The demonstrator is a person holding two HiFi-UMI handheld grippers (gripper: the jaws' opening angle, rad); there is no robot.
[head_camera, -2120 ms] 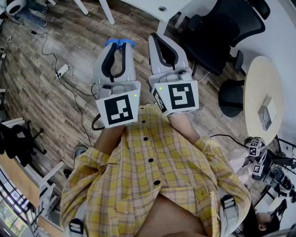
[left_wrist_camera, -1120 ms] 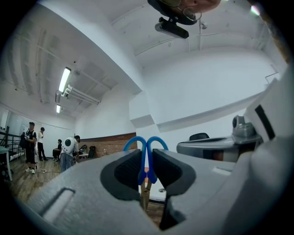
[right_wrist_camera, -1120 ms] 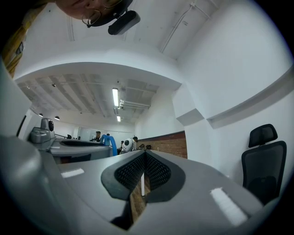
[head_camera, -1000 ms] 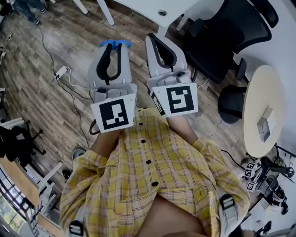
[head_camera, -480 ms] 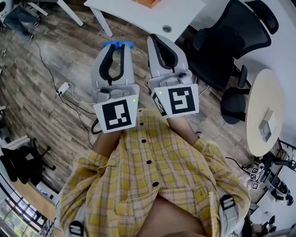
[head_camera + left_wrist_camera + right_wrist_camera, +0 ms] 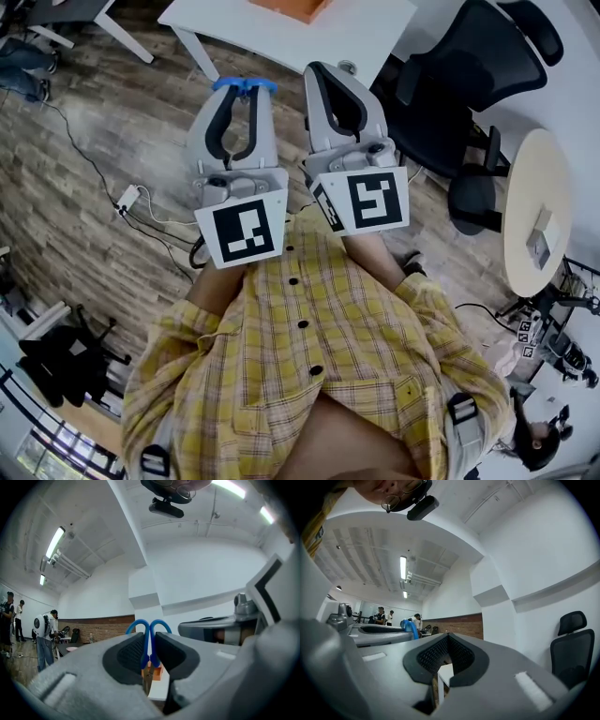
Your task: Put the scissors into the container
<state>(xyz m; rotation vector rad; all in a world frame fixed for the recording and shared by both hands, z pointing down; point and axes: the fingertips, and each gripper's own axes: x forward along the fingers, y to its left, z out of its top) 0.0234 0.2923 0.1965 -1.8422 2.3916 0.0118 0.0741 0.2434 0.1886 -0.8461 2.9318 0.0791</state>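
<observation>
Blue-handled scissors [image 6: 244,85] stick out of the tips of my left gripper [image 6: 243,94], which is shut on them. In the left gripper view the two blue loops [image 6: 149,629] rise above the pads, and the blades are hidden between the jaws. My right gripper [image 6: 323,71] is held beside it, shut with nothing in it; its pads [image 6: 440,654] meet at the tip. An orange container [image 6: 292,6] stands on a white table [image 6: 281,33] just ahead of both grippers. The same orange container [image 6: 155,672] shows between the left jaws.
Black office chairs [image 6: 464,70] stand right of the table, with a round pale table [image 6: 534,211] further right. A power strip and cables [image 6: 127,195] lie on the wooden floor at the left. Several people [image 6: 44,639] stand far off in the room.
The white table and orange container have come into view at the top and drawn closer, as both grippers were carried forward side by side. The left grip on the scissors is unchanged.
</observation>
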